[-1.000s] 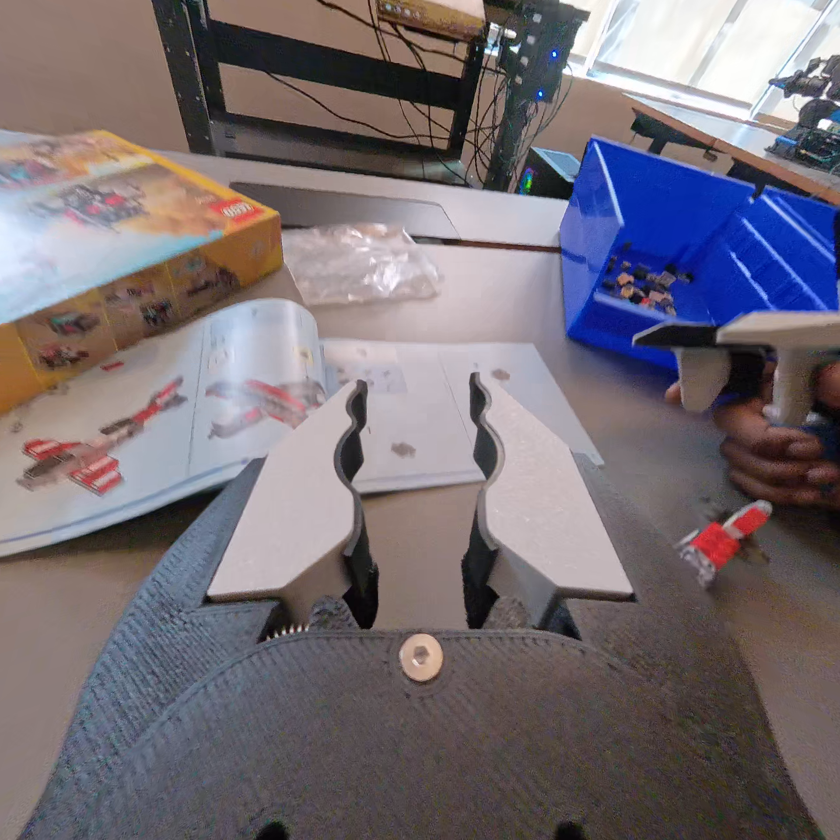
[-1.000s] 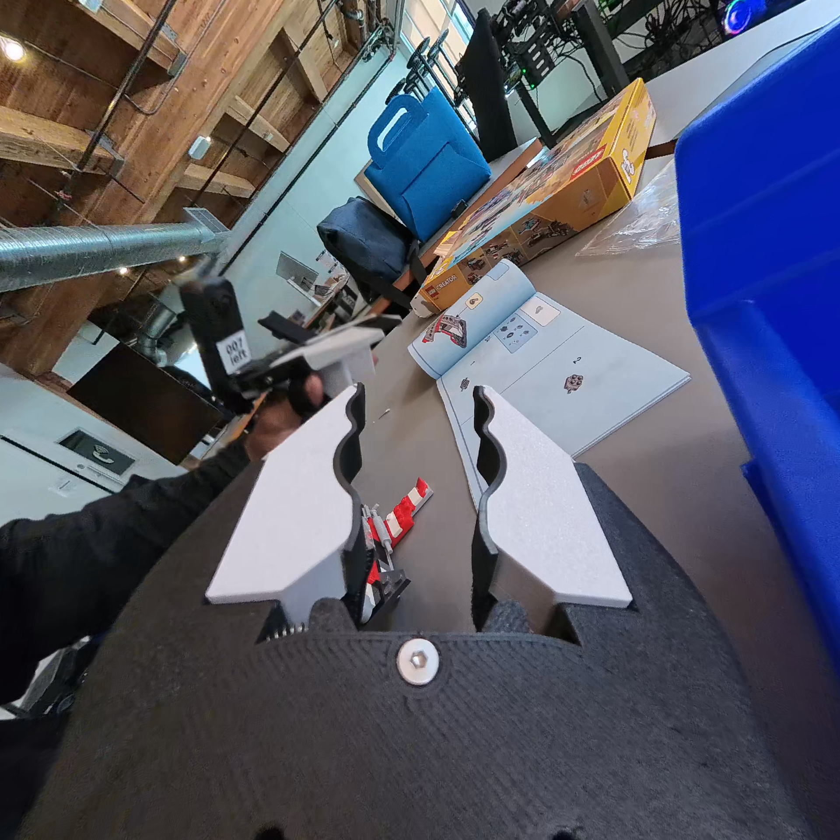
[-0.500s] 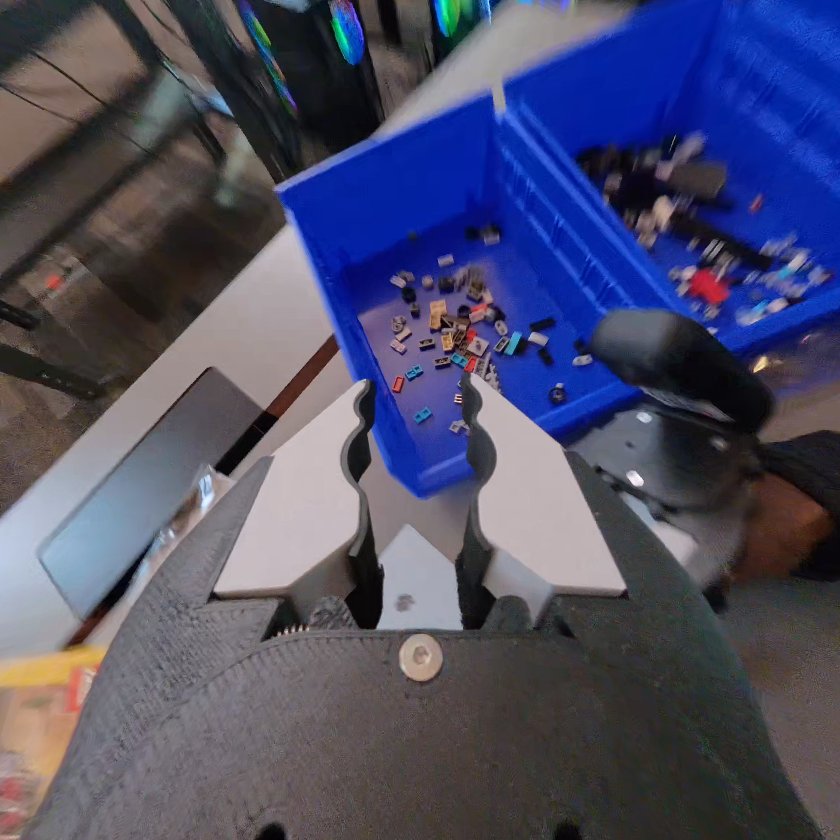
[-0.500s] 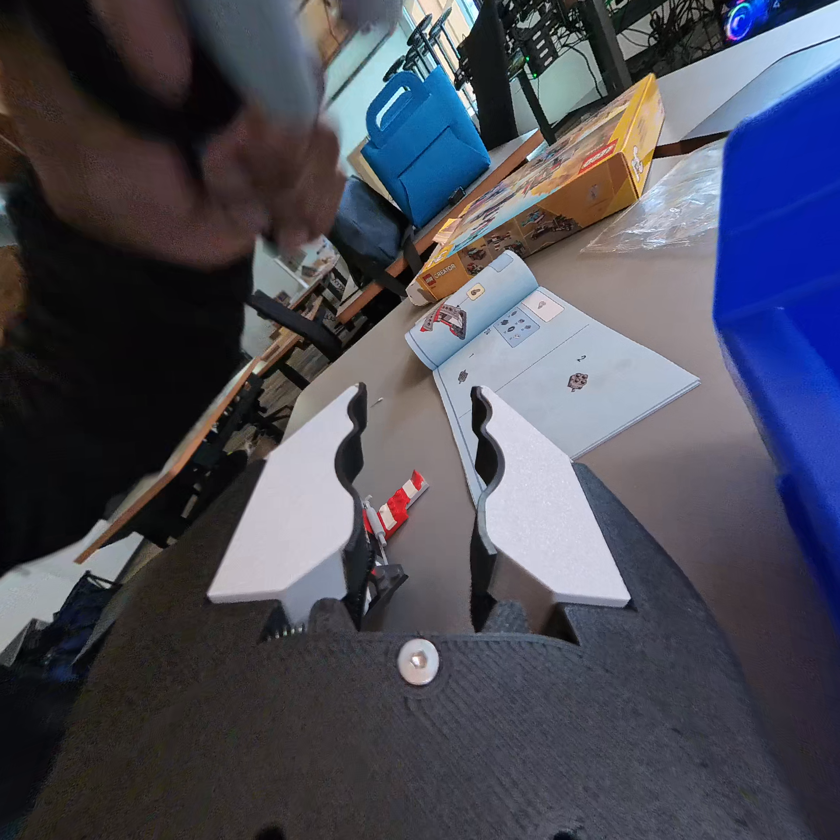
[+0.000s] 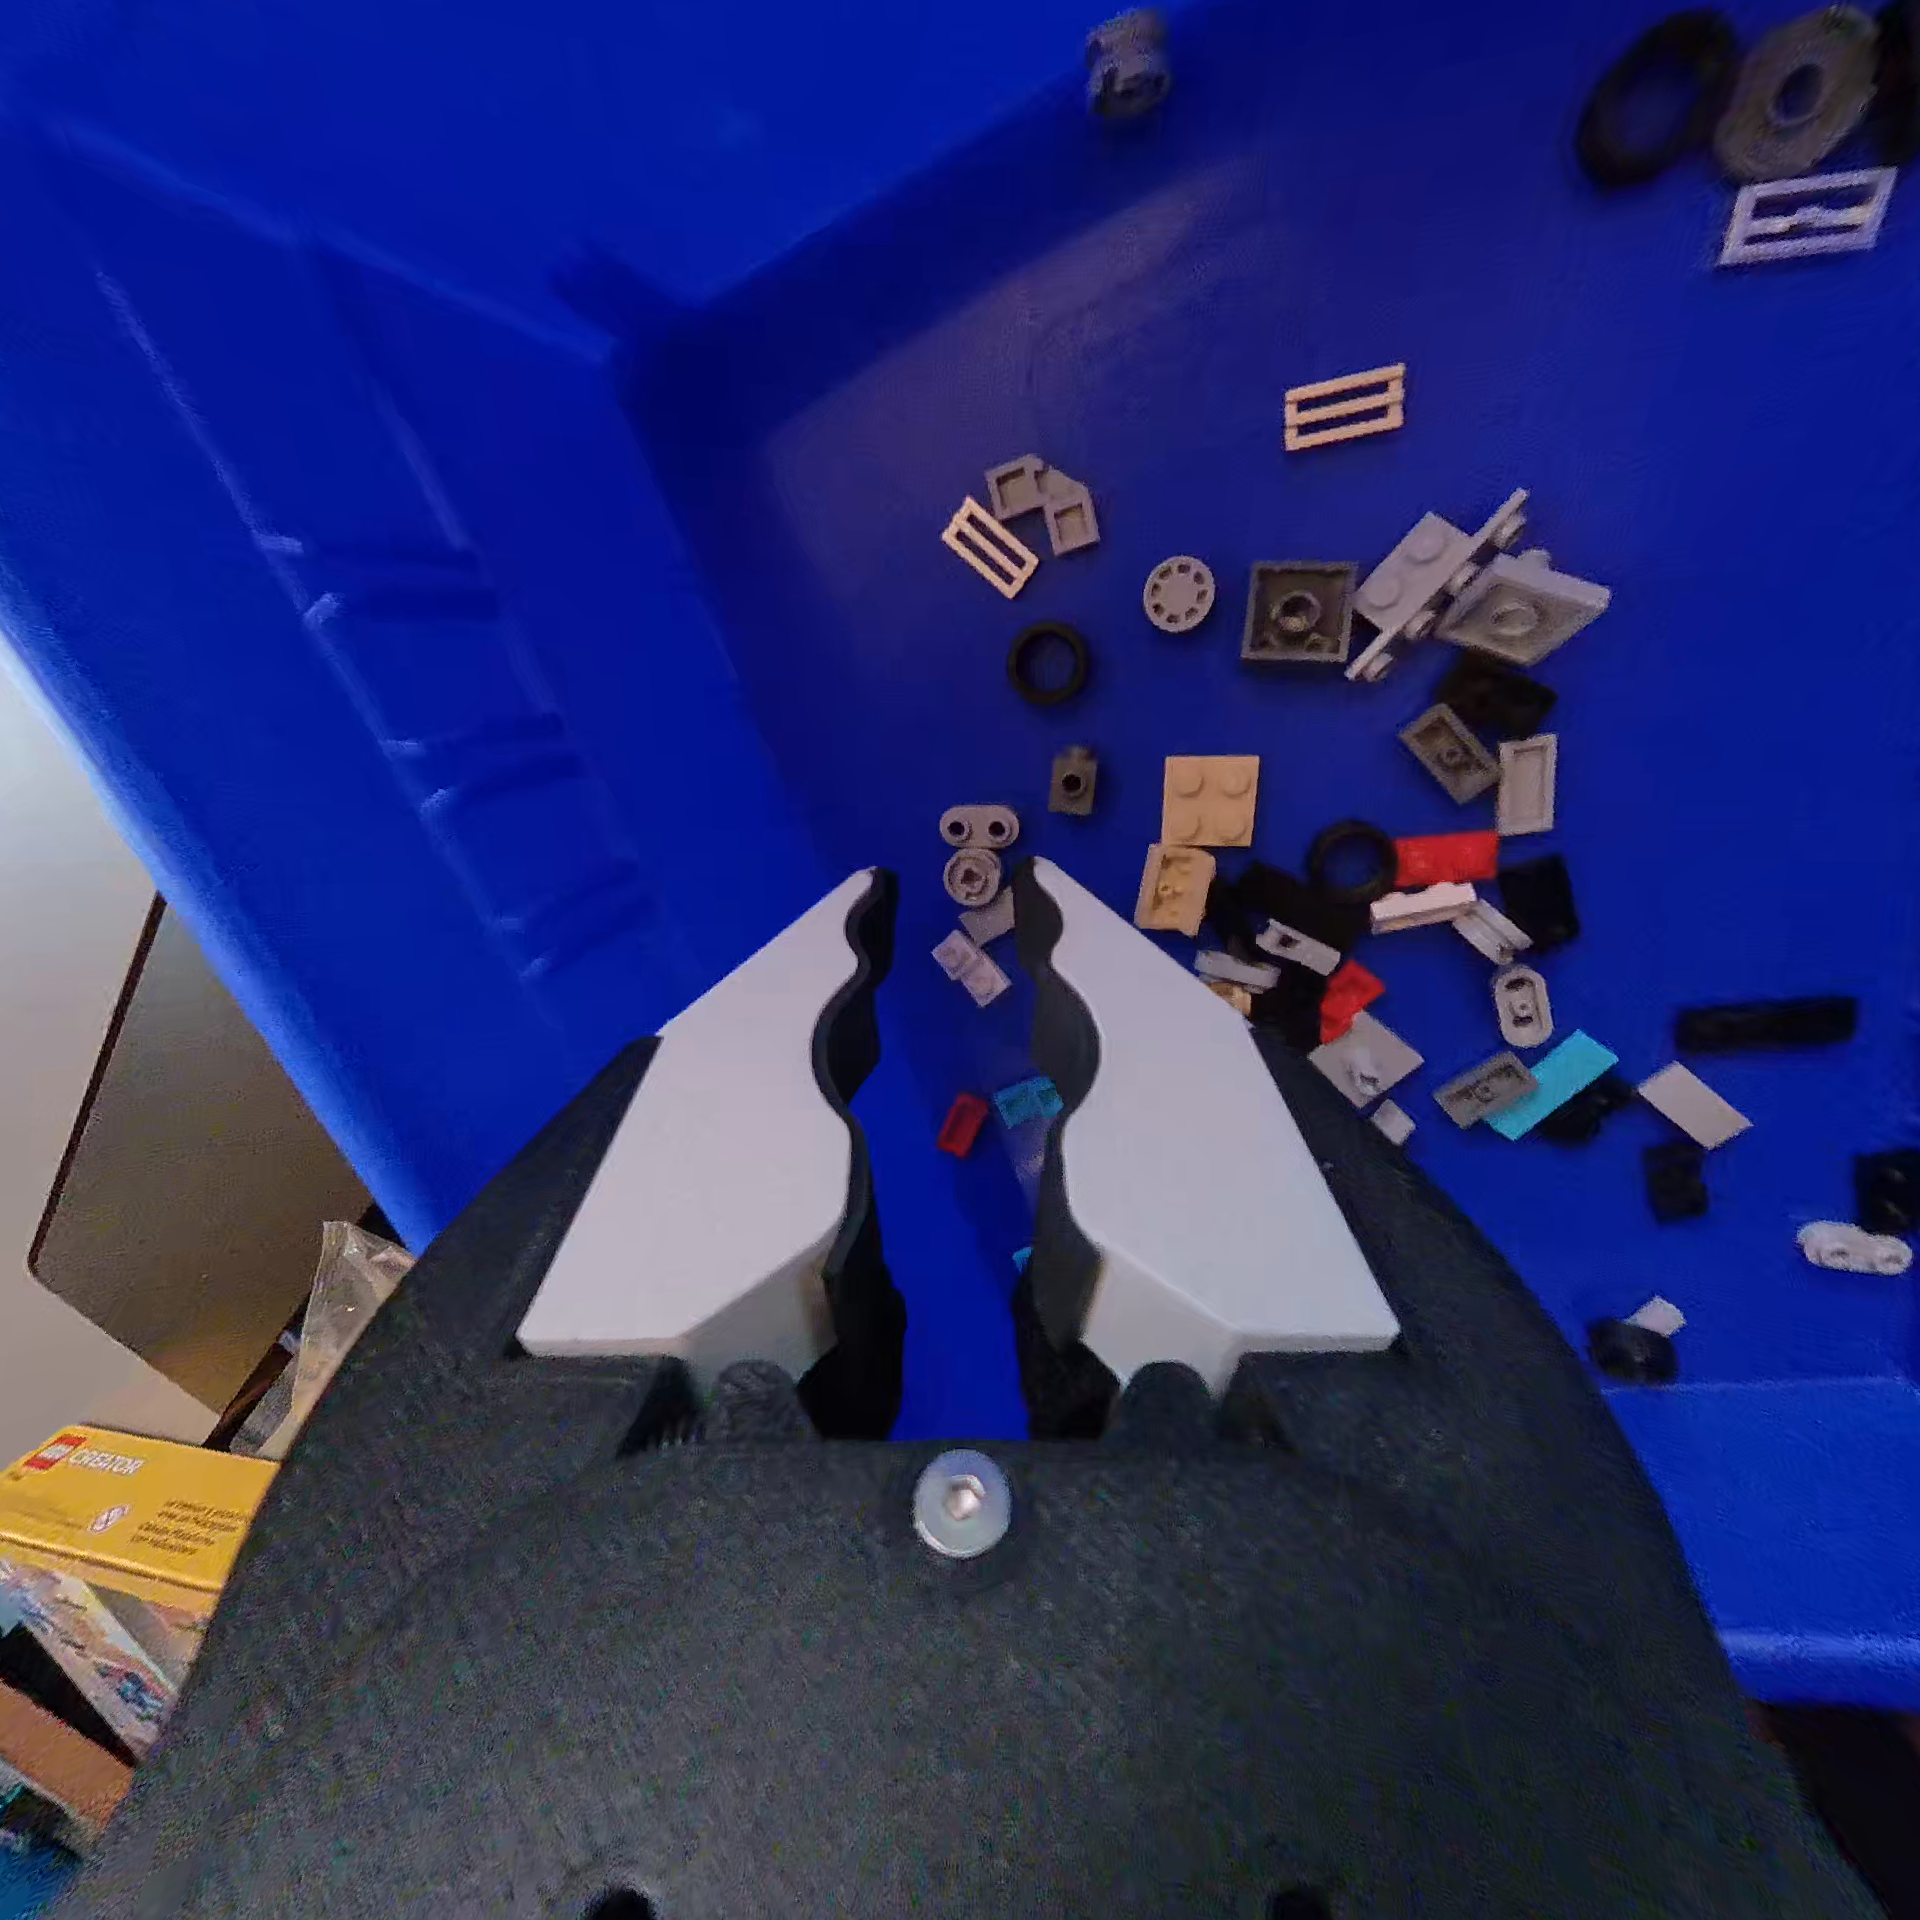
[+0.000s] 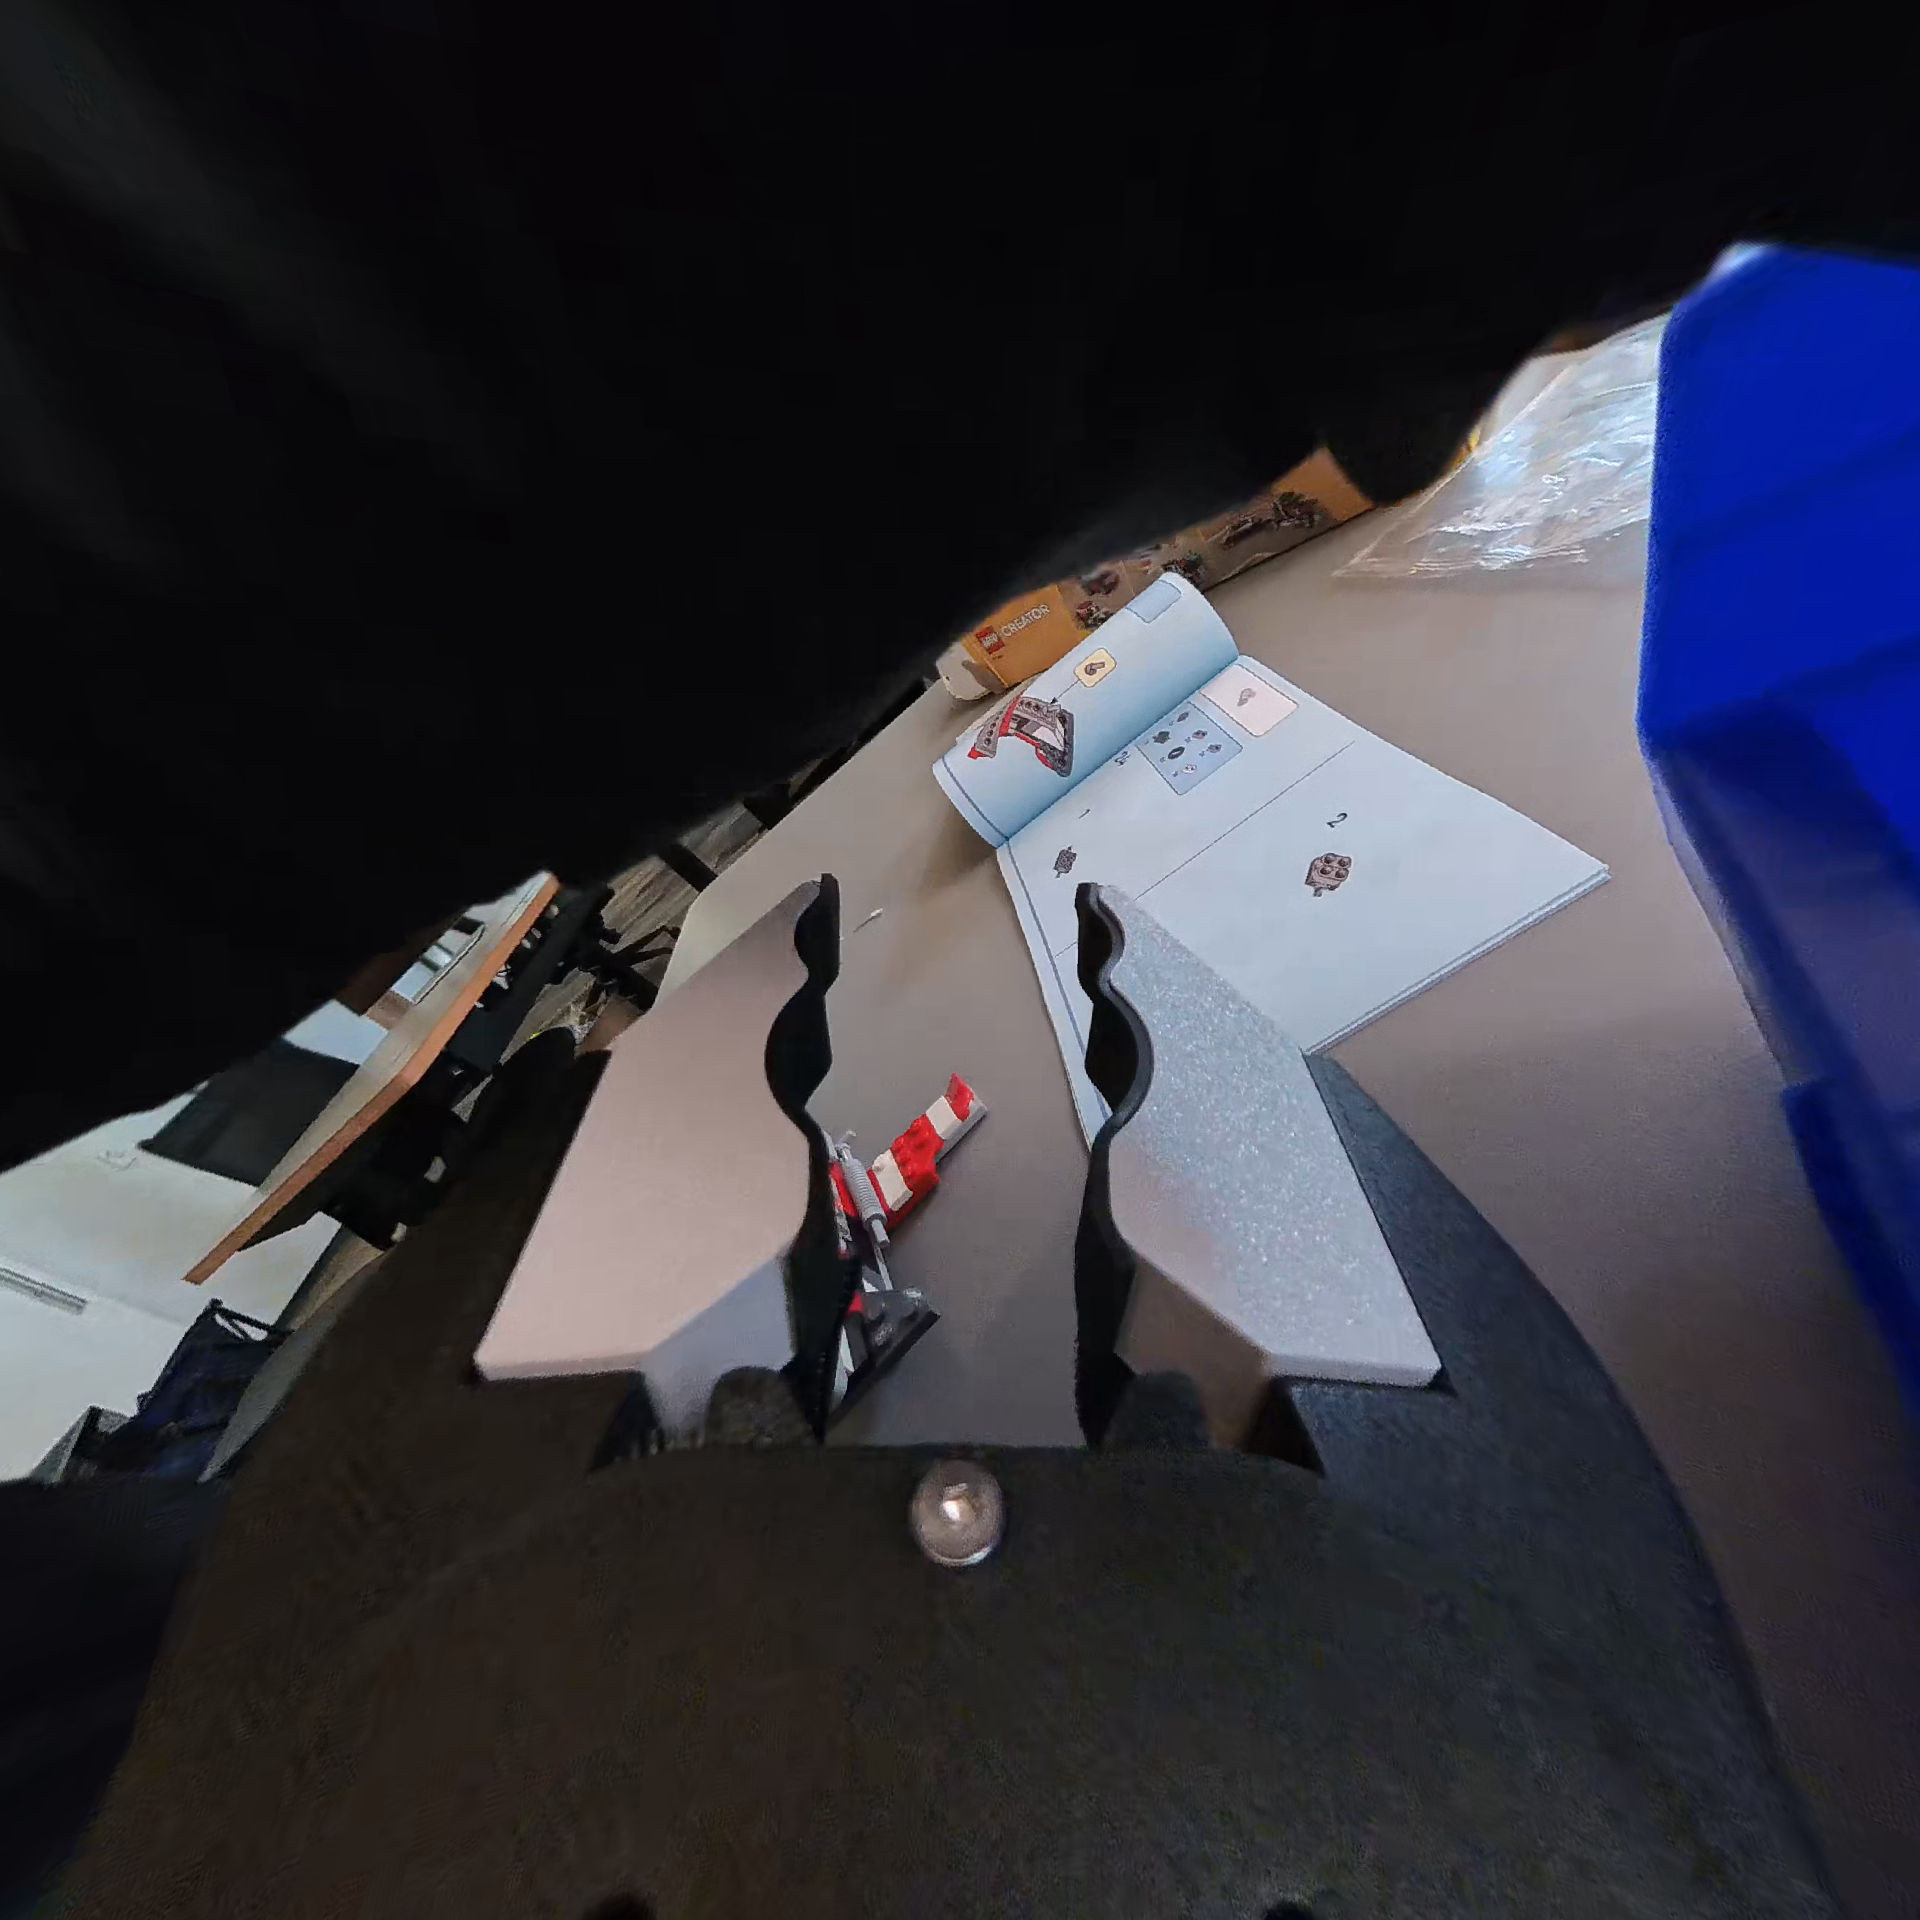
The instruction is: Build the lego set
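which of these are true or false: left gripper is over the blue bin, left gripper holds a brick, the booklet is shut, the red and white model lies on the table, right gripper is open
1. The left gripper is over the blue bin: true.
2. The left gripper holds a brick: false, its jaws are apart and empty above the loose pieces.
3. The booklet is shut: false, it lies open on the table.
4. The red and white model lies on the table: true.
5. The right gripper is open: true.
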